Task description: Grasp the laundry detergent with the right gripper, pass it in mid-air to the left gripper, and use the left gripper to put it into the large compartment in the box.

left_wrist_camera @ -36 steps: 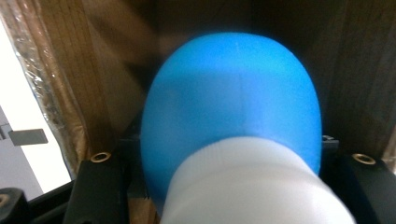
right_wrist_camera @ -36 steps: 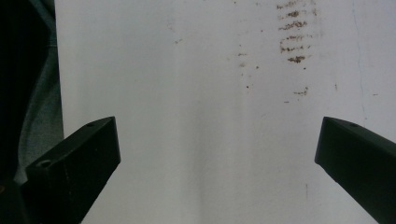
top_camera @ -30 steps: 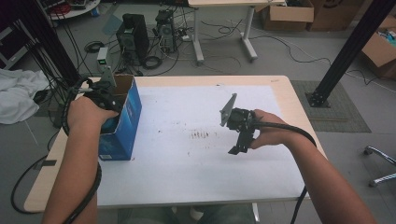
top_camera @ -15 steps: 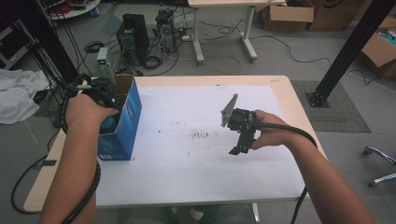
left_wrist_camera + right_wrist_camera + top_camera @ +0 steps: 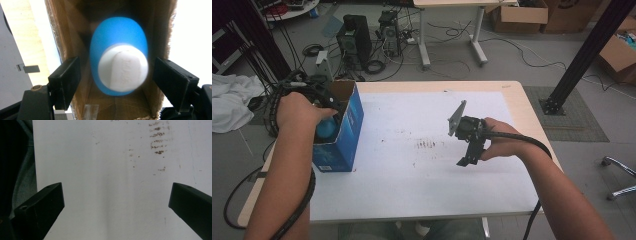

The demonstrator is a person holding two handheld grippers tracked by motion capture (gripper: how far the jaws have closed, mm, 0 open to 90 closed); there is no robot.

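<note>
The left tool (image 5: 117, 75) hangs released over the open blue box (image 5: 343, 131), straddling the blue bottle (image 5: 119, 56) inside, likely to grasp it. The right tool (image 5: 115, 202) waits released above the white surface (image 5: 422, 180).

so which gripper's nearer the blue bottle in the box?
Left. The left gripper sits at the blue box's open top, jaws open either side of the blue bottle. The right gripper hovers over the bare table.
</note>
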